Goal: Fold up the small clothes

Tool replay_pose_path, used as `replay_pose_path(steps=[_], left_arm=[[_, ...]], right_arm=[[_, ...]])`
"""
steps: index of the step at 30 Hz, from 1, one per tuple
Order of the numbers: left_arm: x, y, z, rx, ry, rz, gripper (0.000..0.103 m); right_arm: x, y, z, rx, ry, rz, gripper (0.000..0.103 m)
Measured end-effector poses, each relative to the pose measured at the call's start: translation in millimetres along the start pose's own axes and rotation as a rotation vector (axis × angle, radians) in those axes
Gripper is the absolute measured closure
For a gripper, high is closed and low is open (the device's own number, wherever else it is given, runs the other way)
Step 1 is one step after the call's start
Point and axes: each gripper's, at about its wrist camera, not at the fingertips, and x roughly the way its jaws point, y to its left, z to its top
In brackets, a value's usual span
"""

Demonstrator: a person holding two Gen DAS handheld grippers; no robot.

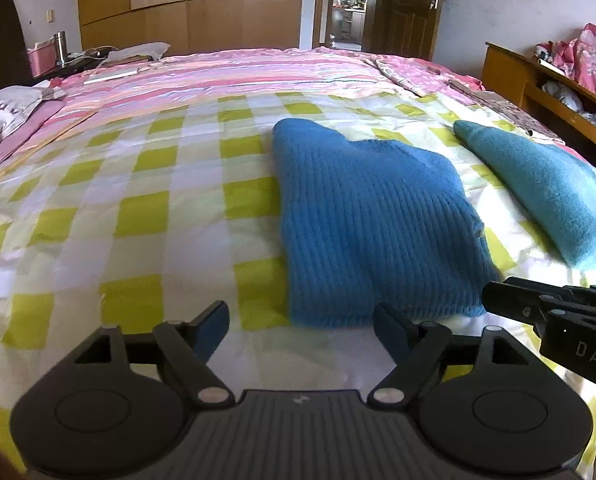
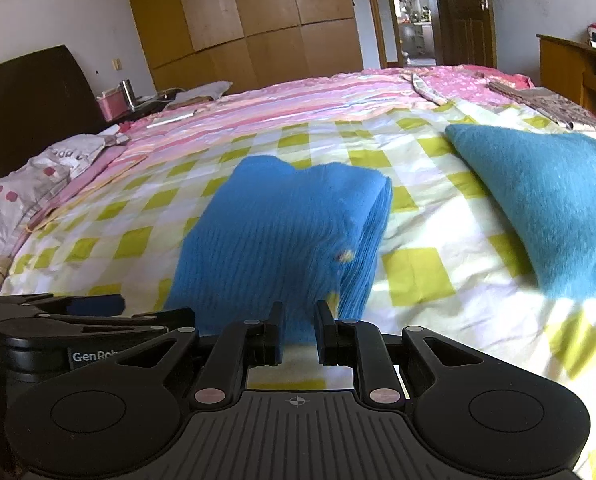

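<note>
A folded blue ribbed knit garment [image 1: 370, 216] lies on the green-and-white checked sheet [image 1: 137, 208]. My left gripper [image 1: 300, 312] stands open at its near edge; the pads touch no cloth and one finger [image 1: 390, 328] sits by the hem. My right gripper [image 1: 494, 296] comes in from the right at the garment's near right corner. In the right wrist view the right gripper [image 2: 301, 316] is nearly closed, with the near edge of the blue garment [image 2: 281, 232] between its pads. The left gripper [image 2: 97, 304] shows at the left of that view.
A second, teal fuzzy garment [image 1: 546, 192] [image 2: 550, 208] lies to the right on the sheet. A pink striped quilt [image 1: 257, 72] covers the far half of the bed, with pillows [image 2: 37, 184] at the left. A wooden shelf [image 1: 538, 80] stands at the right.
</note>
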Motion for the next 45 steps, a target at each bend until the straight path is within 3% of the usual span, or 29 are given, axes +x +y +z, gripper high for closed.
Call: replay_pose_path(steps=[11, 45], left_arm=[[-17, 4, -23, 0.000, 0.005, 0.027, 0.000], [-48, 2, -46, 0.002, -0.044, 0.060, 0.000]], right_arm=[[-10, 15, -19, -0.001, 0.021, -0.007, 0.085], [-33, 26, -43, -0.012, 0.033, 0.000, 0.084]])
